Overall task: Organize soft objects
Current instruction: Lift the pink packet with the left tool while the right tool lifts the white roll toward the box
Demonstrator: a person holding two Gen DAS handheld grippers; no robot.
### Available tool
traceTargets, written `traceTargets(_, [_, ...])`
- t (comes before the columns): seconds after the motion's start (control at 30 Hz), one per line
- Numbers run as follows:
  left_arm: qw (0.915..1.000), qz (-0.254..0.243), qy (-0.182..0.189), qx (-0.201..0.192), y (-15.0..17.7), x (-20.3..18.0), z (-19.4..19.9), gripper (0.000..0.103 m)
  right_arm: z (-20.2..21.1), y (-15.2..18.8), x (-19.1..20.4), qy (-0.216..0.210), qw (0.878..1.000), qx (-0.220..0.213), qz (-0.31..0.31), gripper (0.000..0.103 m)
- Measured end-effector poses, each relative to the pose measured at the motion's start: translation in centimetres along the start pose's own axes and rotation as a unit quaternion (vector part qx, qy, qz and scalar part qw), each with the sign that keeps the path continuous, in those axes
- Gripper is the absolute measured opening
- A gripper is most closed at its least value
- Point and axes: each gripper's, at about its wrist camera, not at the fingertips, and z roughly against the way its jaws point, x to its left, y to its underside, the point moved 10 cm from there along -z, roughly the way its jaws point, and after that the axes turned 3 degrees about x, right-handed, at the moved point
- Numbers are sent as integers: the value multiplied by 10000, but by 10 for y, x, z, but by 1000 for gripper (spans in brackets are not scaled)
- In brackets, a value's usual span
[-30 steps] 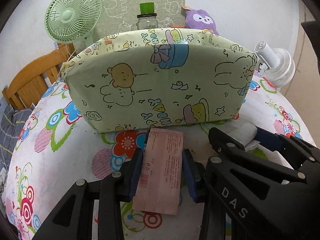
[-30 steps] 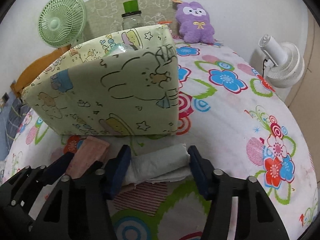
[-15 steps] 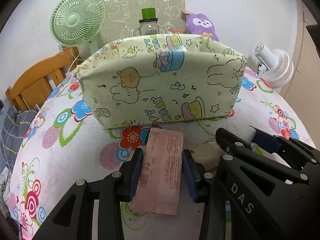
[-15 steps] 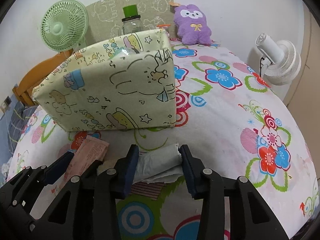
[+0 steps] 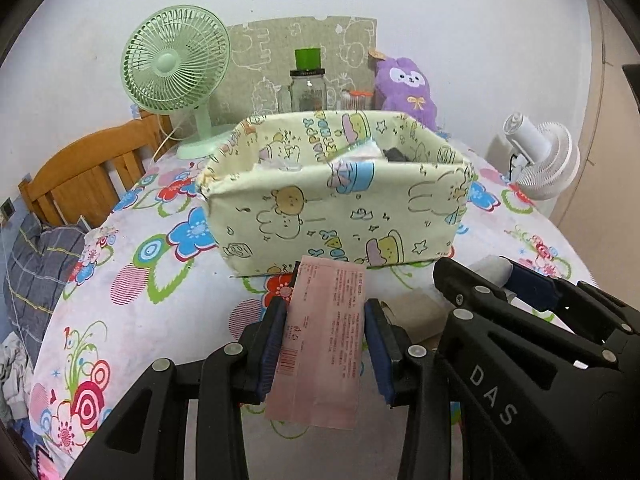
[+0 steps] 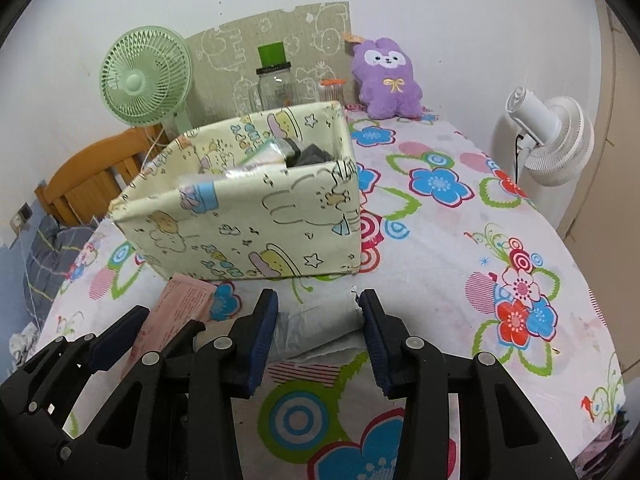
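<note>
Two fans: one green fan (image 5: pixel 176 76), one white fan (image 5: pixel 544 160). One cartoon-print fabric box (image 5: pixel 340 208). One purple plush (image 6: pixel 386 76). One glass jar (image 6: pixel 276 84) with a green lid. One pink packet (image 5: pixel 324 344), one grey soft bundle (image 6: pixel 316 324). Two grippers: left gripper (image 5: pixel 325 346), right gripper (image 6: pixel 318 338).

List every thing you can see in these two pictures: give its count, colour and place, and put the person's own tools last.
Storage box: 1, pale yellow cartoon print, mid-bed, holding items.
Pink packet: 1, pink, in the left gripper.
Grey pouch: 1, grey-white, in the right gripper.
Brown pad: 1, tan, on the sheet between the grippers.
Green fan: 1, mint, rear left.
White fan: 1, white, right edge.
Jar: 1, clear with green cap, behind the box.
Plush toy: 1, purple, rear.
Bedsheet: 1, white with flowers.
Headboard: 1, wooden, left.
Left gripper: black, blue pads.
Right gripper: black, blue pads.
</note>
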Motion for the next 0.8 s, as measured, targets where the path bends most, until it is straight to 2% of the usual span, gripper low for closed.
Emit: traceTargets(0.8, [9975,44,-65,-702,-36,11,77,40,78,-38,23,-75,9972,-732,92,45])
